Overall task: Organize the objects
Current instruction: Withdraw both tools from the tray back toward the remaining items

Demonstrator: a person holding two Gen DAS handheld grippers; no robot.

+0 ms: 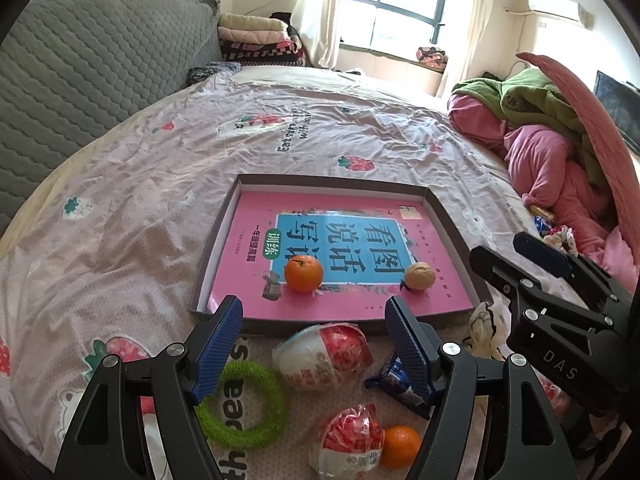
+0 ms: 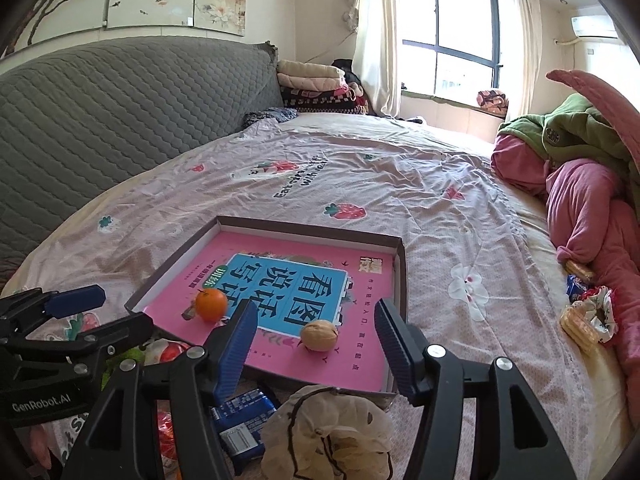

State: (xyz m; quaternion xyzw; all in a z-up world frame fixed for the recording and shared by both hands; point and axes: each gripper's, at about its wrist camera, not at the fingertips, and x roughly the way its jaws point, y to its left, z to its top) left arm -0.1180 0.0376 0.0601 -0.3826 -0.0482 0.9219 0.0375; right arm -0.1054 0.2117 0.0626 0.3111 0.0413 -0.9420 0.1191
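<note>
On the bed (image 1: 120,216), the tray (image 1: 216,240) holds a pink book (image 1: 360,304), one orange (image 1: 303,274) and one walnut (image 1: 419,276); by the look of it the sorting is barely begun. Left outside near its front edge: two wrapped snacks (image 1: 326,354), a second orange (image 1: 400,446), one green ring (image 1: 244,404), one blue packet (image 2: 244,420) and one pale scrunchie (image 2: 324,436). The left tool (image 1: 314,344) stands wide and empty; the right tool (image 2: 316,356) is part open, nothing between its jaws.

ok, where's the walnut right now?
The walnut sits on the pink book inside the tray, right of the orange, seen between the right gripper's open jaws.
</note>
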